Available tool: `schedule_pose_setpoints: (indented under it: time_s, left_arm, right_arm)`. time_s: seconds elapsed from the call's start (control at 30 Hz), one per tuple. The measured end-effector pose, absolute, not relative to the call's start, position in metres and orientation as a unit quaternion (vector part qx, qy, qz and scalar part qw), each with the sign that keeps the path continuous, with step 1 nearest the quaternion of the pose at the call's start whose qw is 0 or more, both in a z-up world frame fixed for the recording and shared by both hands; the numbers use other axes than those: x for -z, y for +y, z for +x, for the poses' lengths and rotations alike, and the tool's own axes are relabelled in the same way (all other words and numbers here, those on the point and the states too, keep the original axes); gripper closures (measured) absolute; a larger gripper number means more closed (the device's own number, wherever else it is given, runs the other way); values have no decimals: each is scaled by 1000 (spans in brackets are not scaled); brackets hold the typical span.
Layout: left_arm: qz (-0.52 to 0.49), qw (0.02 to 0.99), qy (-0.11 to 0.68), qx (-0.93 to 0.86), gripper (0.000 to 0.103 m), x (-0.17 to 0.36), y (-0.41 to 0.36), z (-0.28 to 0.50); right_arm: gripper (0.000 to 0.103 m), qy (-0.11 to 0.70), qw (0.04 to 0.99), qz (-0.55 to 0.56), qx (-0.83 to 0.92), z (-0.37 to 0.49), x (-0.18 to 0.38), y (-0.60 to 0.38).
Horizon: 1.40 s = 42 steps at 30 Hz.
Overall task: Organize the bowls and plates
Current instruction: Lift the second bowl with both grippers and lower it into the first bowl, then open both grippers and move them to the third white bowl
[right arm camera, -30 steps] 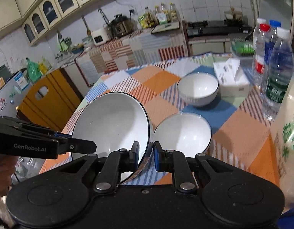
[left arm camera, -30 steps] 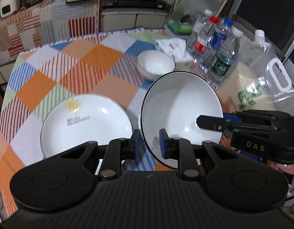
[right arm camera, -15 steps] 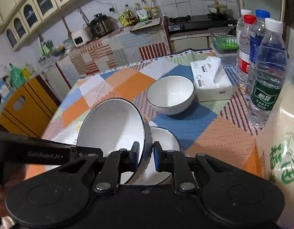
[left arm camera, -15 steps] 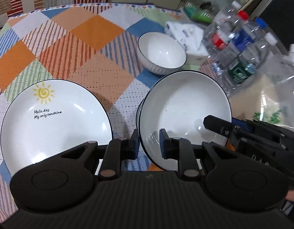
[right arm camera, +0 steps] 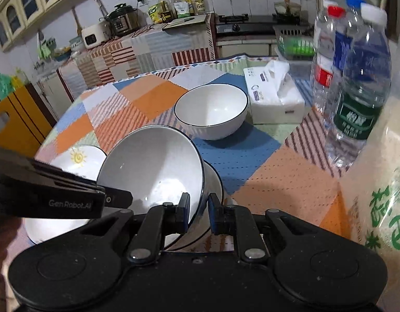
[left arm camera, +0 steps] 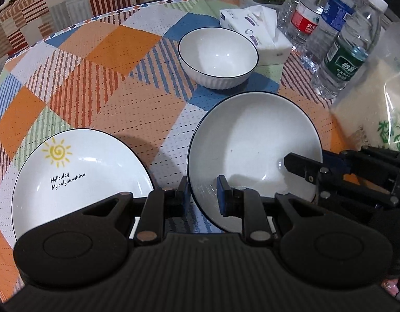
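Basically both grippers pinch one tilted deep plate point(left arm camera: 251, 145) at lower centre: left gripper point(left arm camera: 202, 195) on its near rim, right gripper point(right arm camera: 197, 212) on the opposite rim, above another dish point(right arm camera: 212, 182). Glazed ceramic, stiff, slippery, breakable; rim holds best. Sun plate point(left arm camera: 77, 171) lower left, bowl point(left arm camera: 218, 54) upper centre on worktop point(left arm camera: 109, 78).

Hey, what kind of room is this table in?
Most likely a home kitchen: a gas stove and an electric pressure cooker stand on the counter behind the table, beside bottles of cooking oil.
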<state>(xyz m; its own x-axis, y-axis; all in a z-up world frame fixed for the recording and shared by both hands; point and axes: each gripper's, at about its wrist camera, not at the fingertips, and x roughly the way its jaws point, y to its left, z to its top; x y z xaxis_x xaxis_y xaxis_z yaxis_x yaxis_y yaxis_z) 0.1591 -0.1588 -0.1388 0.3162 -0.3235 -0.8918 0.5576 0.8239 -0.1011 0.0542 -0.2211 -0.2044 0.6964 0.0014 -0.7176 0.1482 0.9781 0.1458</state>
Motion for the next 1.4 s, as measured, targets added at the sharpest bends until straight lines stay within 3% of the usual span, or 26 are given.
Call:
schedule_pose_setpoints:
  time_s: [0.43,0.67,1.0,1.33,1.4]
  left_arm:
    - [134,799,525,259,83,145,-168,161]
    - [104,801,531,257,82,138,-161,164]
    - [129,807,504,280,80,105,-156,160]
    - [96,814,495,289,79,79,-150,179]
    - [83,815,496,289,76,75,-146,186]
  right_arm:
    - [84,396,914,-39,76,63,217,-195]
    - [83,401,913,-33,72,66,216,-198]
    - [77,399,911,107,5,52,192,-240]
    - [69,404,899,168,-25,83,146,-275]
    - [62,411,895,172,-26,92,141,-279]
